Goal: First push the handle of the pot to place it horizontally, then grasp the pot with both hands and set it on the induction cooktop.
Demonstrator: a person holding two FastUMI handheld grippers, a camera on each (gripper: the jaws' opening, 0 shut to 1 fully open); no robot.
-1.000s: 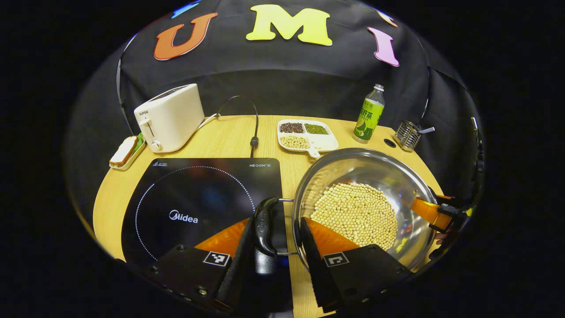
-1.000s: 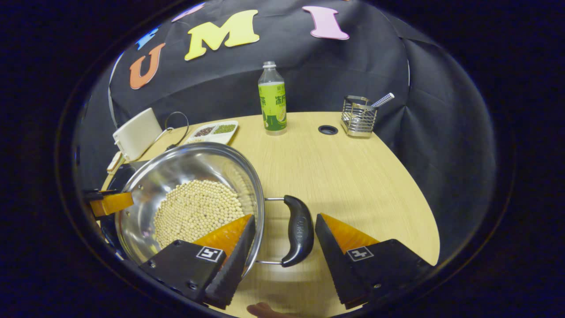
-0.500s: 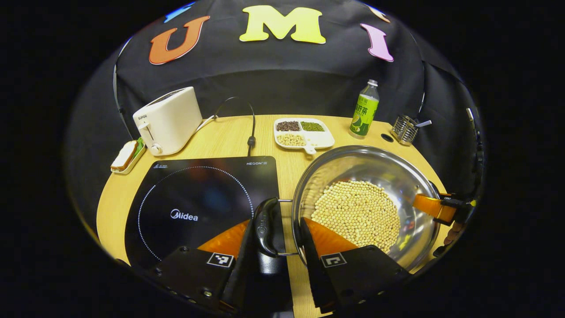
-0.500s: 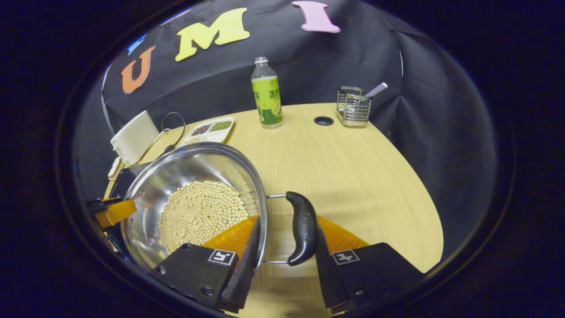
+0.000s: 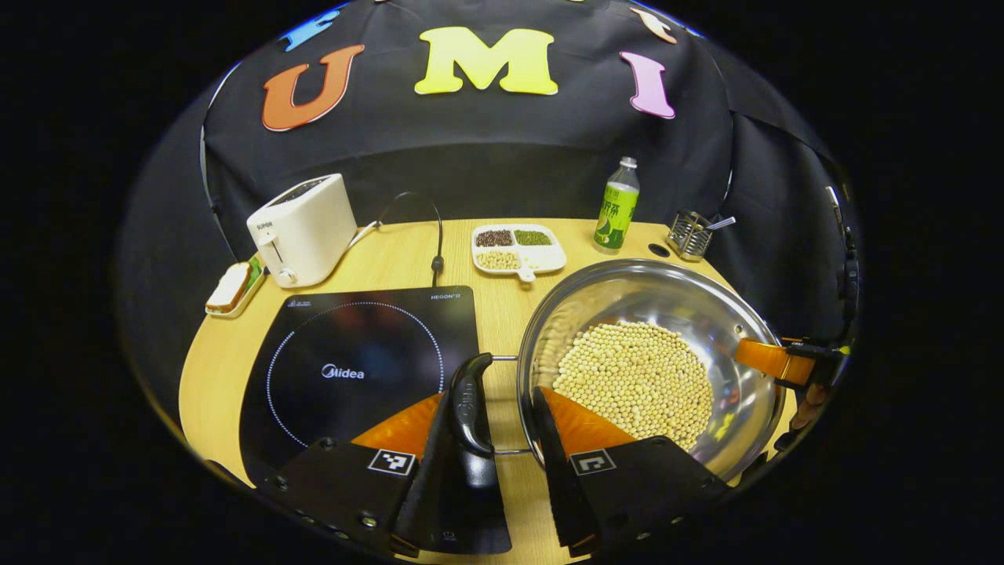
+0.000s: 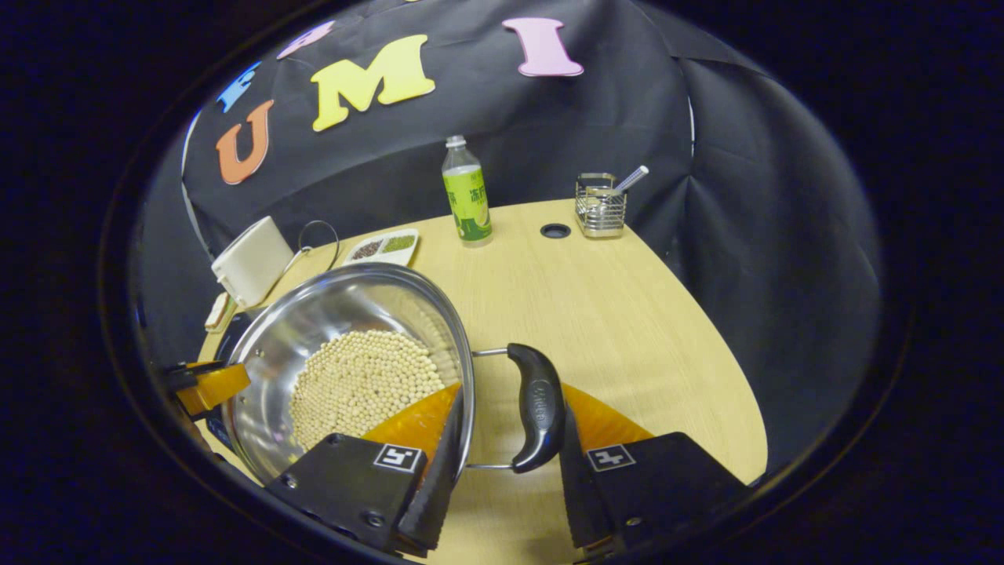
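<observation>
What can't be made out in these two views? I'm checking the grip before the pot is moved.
- Pot underside: hidden by its wall and beans, so whether it has left the table is unclear.
- Left handle contact: left gripper fingers cover it.
- Cooktop near edge: behind those fingers.
- Bottle label: too small.

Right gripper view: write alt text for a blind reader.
The right gripper is closed on the black handle of a steel pot of soybeans. Behind stand a bottle and a wire basket.
</observation>
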